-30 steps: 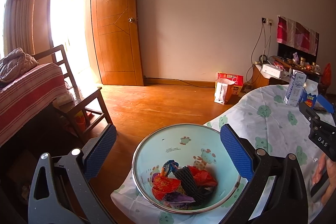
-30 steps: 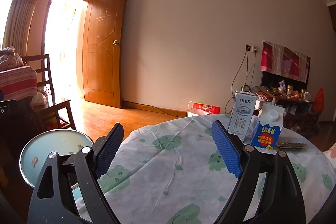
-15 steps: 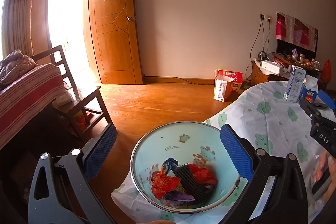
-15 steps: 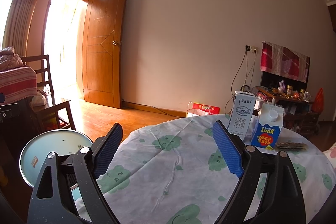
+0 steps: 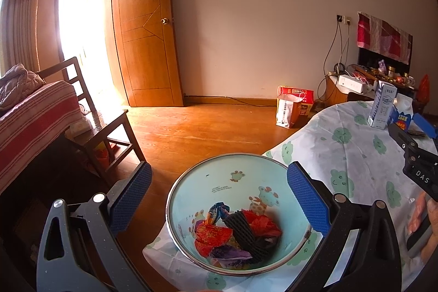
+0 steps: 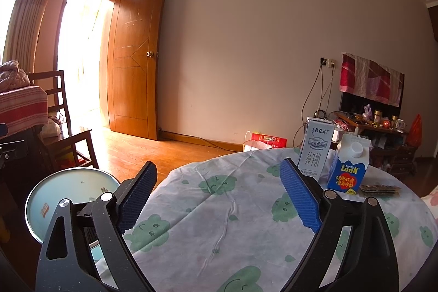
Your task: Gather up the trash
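The right claw (image 6: 216, 193) hangs released over the table (image 6: 224, 212), its blue pads well apart with only the flowered cloth between them; its jaws have just been opening a little further than a second ago, and nothing lies in the gap. Just past its right pad stand a tall white milk carton (image 6: 314, 149) and, beside it, a blue-and-white carton (image 6: 349, 166) with a round cap, both upright near the far edge, with a flat dark packet (image 6: 379, 188) lying to the right of them. The left claw (image 5: 217, 201) is also released, its pads spread to either side of a pale enamel bowl (image 5: 219, 182) that sits at the near edge of the table and partly overhangs it; the pads do not press on the rim. The collected trash (image 5: 238, 234), crumpled red, purple and blue wrappers and a black foam net, lies heaped in the bottom of the bowl. Compared with a second ago the bowl and its contents lie the same way and both claws hover in nearly the same spots. Beyond the table are the wooden floor, a paper bag (image 5: 287, 111) standing on it, an open door (image 5: 147, 29), and a wooden chair (image 5: 106, 122) at left.
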Demonstrator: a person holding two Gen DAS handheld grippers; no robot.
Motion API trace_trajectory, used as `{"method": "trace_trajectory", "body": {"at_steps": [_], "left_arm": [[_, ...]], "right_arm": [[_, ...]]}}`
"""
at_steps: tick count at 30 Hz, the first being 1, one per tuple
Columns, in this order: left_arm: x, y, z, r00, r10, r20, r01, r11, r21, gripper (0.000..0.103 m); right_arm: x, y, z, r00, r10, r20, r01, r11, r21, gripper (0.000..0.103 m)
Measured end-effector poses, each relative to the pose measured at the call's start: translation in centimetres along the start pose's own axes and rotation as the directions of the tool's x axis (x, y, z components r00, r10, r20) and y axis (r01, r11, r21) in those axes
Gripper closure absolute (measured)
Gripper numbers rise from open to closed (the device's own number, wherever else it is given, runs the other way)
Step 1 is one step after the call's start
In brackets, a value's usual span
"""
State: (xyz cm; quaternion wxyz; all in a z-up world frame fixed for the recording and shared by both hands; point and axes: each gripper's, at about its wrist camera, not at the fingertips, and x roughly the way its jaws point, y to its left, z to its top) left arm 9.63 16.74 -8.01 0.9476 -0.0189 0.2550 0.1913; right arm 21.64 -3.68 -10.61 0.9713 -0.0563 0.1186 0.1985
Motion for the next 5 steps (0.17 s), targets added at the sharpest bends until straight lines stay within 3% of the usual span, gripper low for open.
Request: {"method": "trace_trajectory", "body": {"at_steps": [5], "left_arm": [[0.7,-0.5,0.0,0.999,-0.03,-0.028,0.03,1.0,-0.009,0.006]], "right_arm": [[-0.4,-1.2,0.5,0.998,-0.04,-0.047,0.04,0.999,-0.001,0.013]]}}
